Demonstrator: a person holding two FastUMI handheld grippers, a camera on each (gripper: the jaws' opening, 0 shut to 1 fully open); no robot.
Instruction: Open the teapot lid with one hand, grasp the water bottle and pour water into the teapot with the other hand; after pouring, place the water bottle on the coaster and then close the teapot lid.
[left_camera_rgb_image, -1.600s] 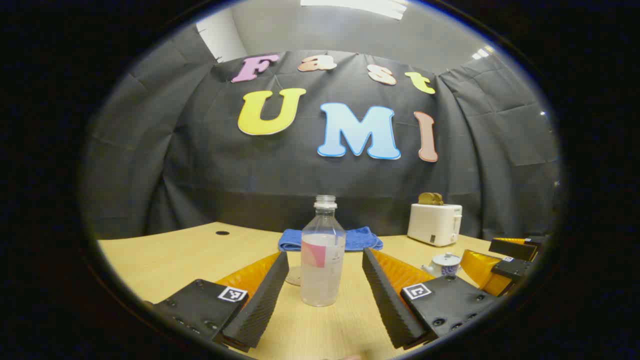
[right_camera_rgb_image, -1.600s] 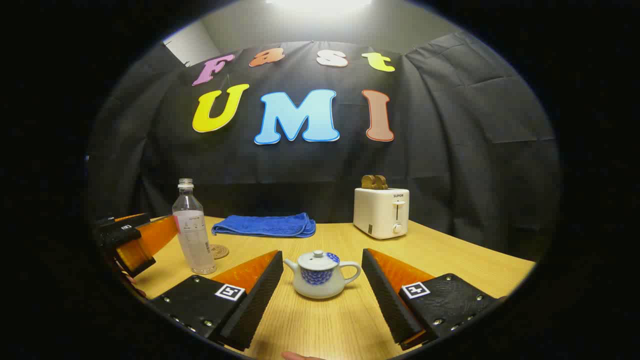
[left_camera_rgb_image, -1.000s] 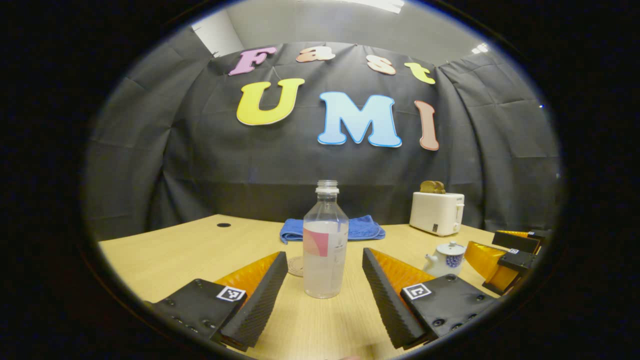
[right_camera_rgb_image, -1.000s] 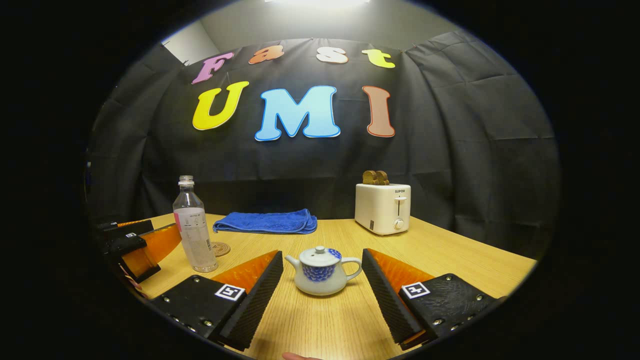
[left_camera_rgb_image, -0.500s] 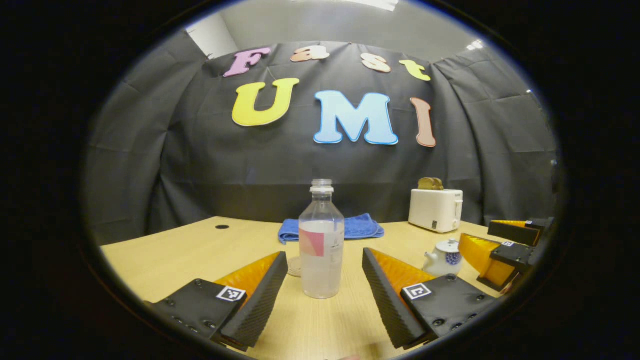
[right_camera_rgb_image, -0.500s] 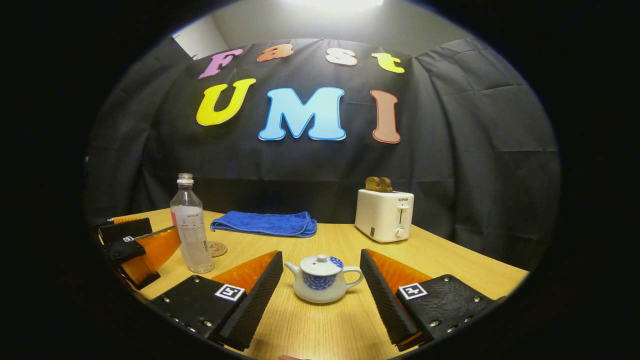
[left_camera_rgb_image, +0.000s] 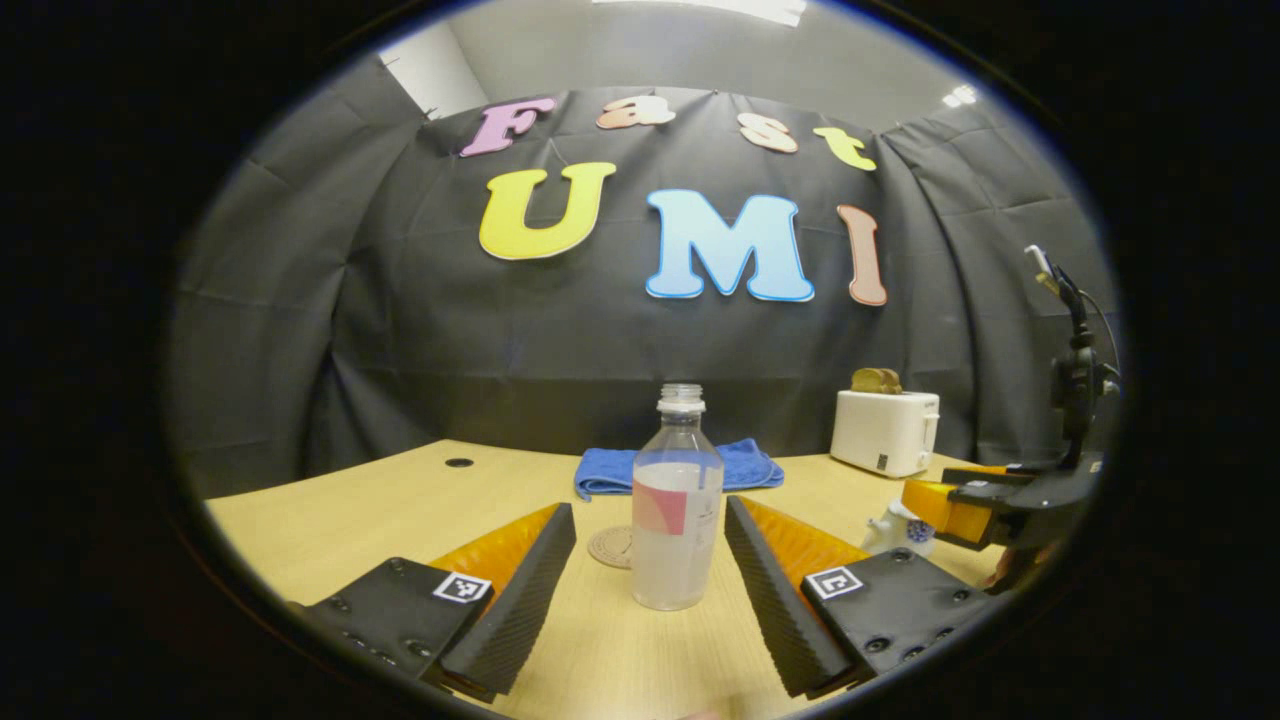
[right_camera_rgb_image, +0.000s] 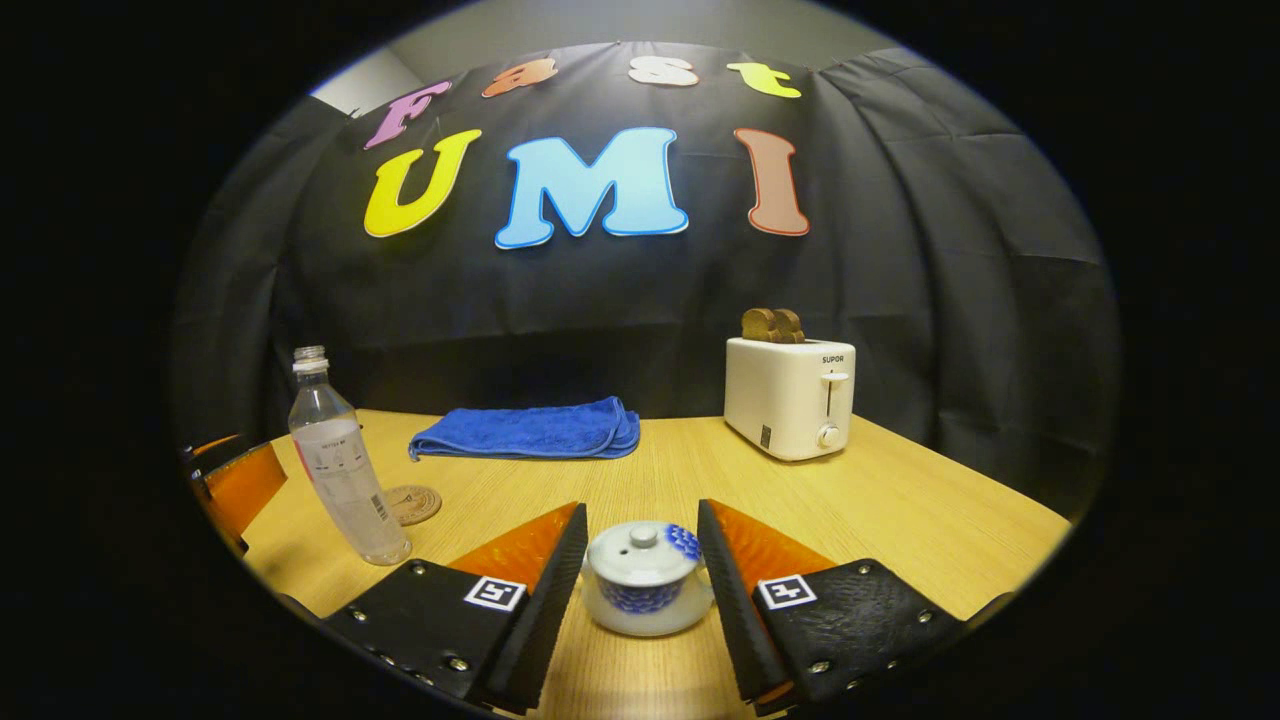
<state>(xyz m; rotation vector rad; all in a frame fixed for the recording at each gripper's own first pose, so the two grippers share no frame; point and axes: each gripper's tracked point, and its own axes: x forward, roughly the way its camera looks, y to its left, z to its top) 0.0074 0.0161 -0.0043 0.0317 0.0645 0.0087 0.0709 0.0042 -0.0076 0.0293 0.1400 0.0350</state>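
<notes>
The left tongs (left_camera_rgb_image: 650, 590) are standing wide around the upright water bottle (left_camera_rgb_image: 676, 520), untouched; the right tongs (right_camera_rgb_image: 640, 590) are narrowing beside the teapot (right_camera_rgb_image: 645, 590) on the tabletop (right_camera_rgb_image: 900, 520). Best pinching the lid knob (right_camera_rgb_image: 637, 537) squarely.

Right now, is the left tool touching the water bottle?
Apart. In the left gripper view, the water bottle stands between the left tool's open fingers, with bare table on either side.

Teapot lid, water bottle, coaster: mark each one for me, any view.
teapot lid (right_camera_rgb_image: 641, 548), right gripper view, on the lid's dome just below its knob.
water bottle (left_camera_rgb_image: 677, 530), left gripper view, on the clear body beside the label.
coaster (right_camera_rgb_image: 411, 503), right gripper view, on its round top face.
</notes>
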